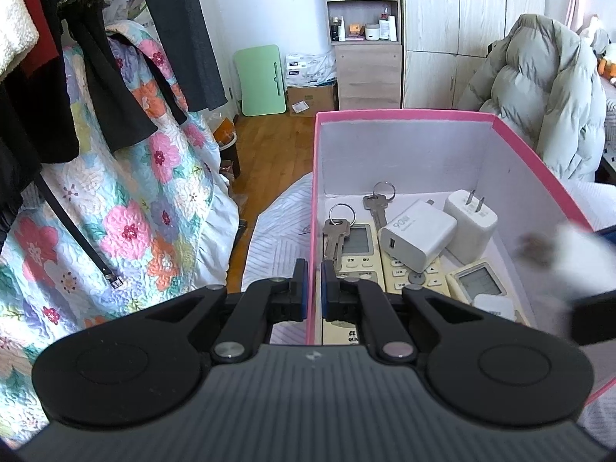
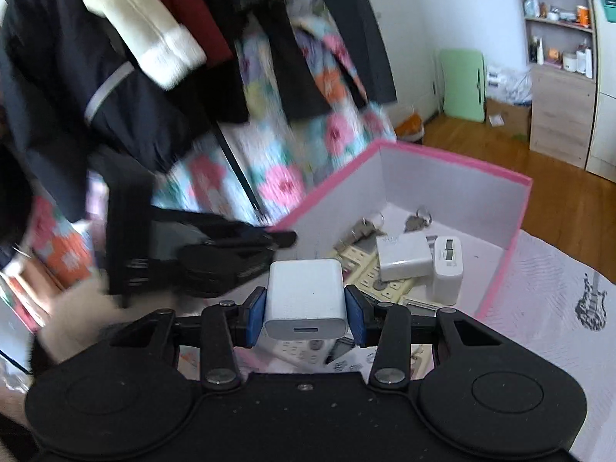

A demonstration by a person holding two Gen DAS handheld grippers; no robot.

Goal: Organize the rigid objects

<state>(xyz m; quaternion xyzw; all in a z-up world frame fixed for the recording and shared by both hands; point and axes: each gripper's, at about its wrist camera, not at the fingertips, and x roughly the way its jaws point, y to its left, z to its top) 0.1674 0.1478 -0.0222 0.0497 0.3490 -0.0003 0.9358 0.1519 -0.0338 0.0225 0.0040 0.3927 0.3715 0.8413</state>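
A pink box (image 1: 404, 115) stands on the bed and holds two keys (image 1: 335, 231), cream remote controls (image 1: 356, 254) and two white chargers (image 1: 417, 235). My left gripper (image 1: 314, 281) is shut on the box's left wall, one finger on each side of it. My right gripper (image 2: 306, 312) is shut on a white charger (image 2: 306, 300) and holds it over the near end of the box (image 2: 454, 161). The left gripper also shows blurred in the right wrist view (image 2: 231, 246), at the box's left wall.
A floral quilt (image 1: 127, 208) and dark clothes (image 1: 115, 88) hang to the left. A grey puffer jacket (image 1: 539, 96) sits behind the box on the right. Shelves (image 1: 362, 19) and a green board (image 1: 261, 81) stand across the wooden floor. White bedding (image 2: 558, 308) surrounds the box.
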